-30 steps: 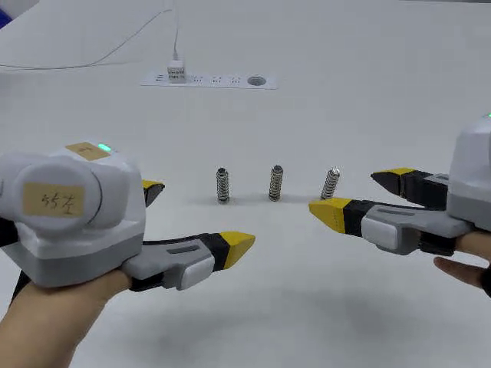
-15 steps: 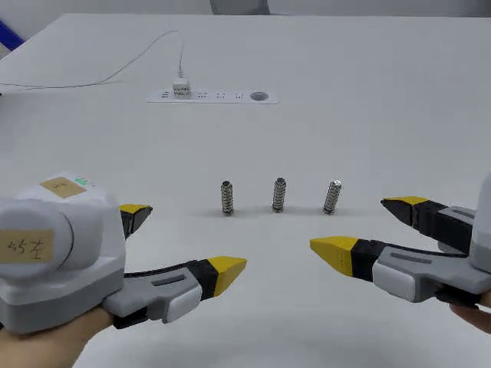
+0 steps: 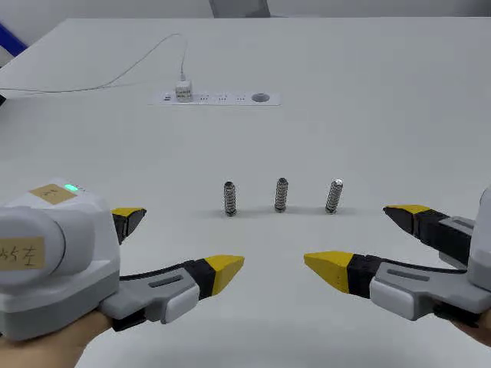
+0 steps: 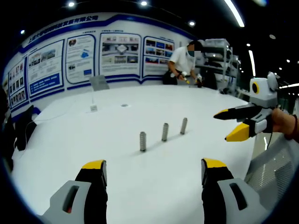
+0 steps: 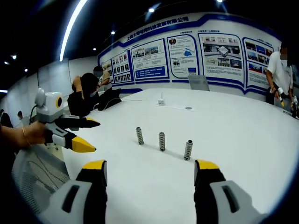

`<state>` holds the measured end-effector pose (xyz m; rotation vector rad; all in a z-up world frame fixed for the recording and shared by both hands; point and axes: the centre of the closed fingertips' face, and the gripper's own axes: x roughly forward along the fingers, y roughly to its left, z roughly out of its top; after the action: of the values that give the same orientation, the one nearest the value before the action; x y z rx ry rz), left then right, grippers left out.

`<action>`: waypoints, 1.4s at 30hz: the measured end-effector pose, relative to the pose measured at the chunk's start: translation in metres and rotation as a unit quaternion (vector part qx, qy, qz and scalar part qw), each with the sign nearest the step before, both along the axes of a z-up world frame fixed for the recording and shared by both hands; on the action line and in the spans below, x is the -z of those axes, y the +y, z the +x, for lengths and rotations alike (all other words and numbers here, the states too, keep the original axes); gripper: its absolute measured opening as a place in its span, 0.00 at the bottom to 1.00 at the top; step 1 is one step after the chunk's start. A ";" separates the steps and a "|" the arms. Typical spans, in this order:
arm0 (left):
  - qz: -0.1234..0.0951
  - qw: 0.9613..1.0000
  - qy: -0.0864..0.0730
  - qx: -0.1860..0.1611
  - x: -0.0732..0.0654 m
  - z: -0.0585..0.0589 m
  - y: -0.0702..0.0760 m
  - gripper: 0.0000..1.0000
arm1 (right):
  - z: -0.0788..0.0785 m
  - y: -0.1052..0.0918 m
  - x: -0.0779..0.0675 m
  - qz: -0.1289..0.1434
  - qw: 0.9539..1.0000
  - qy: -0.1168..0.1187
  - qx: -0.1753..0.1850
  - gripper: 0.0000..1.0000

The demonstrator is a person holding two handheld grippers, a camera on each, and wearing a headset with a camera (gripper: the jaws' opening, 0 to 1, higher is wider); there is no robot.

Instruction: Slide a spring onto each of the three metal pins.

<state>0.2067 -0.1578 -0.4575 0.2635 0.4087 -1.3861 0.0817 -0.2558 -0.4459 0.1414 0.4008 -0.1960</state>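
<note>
three upright springs (image 3: 281, 195) in the worktop (image 3: 368, 92) middle look light and bendy; pinch one gently at mid-coil. fingers (image 3: 224, 267) of left gripper (image 3: 182, 238) and right gripper (image 3: 354, 234) are released, empty.

On the grey body of the left gripper (image 3: 180, 239), a tan label (image 3: 21, 253) is seen in the head view. It is written on by hand in dark ink: two digits that may be read as "45", then a character that looks like 左 (the label's left end is cut off by the picture's edge, so the reading is unsure). A smaller tan label (image 3: 47, 193) is stuck on top of the same body, and nothing can be read on it. In both gripper views, wall boards (image 4: 117, 49) with blue headings are shown, with a line of lettering (image 4: 70, 19) above them. The characters are too small to be read.
</note>
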 end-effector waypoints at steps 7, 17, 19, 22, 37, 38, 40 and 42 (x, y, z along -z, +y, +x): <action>-0.002 1.000 -0.001 -0.001 -0.001 0.000 0.000 0.85 | 0.000 -0.001 0.001 -0.003 1.000 0.006 0.003 0.79; -0.008 1.000 0.003 -0.002 -0.003 0.000 -0.001 0.87 | -0.001 -0.005 0.004 0.000 1.000 0.014 0.015 0.79; -0.008 1.000 0.003 -0.002 -0.003 -0.001 -0.001 0.87 | -0.001 -0.005 0.004 0.001 1.000 0.014 0.015 0.79; -0.009 1.000 0.003 -0.002 -0.004 -0.001 -0.001 0.87 | -0.002 -0.006 0.006 0.005 1.000 0.020 0.018 0.79; -0.008 1.000 0.007 0.000 -0.003 -0.002 -0.003 0.86 | -0.003 -0.012 0.006 0.017 0.999 0.015 0.033 0.78; -0.006 1.000 0.007 0.000 -0.002 -0.002 -0.003 0.85 | -0.003 -0.012 0.007 0.018 0.999 0.015 0.034 0.78; -0.004 1.000 0.008 -0.001 -0.001 -0.001 -0.002 0.84 | -0.003 -0.012 0.007 0.018 0.999 0.017 0.035 0.78; -0.005 1.000 0.008 -0.001 -0.001 -0.001 -0.003 0.84 | -0.004 -0.014 0.009 0.018 0.999 0.020 0.038 0.78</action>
<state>0.2055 -0.1604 -0.4562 0.2432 0.4156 -1.3879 0.0774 -0.2694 -0.4545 0.1877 0.4401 -0.2673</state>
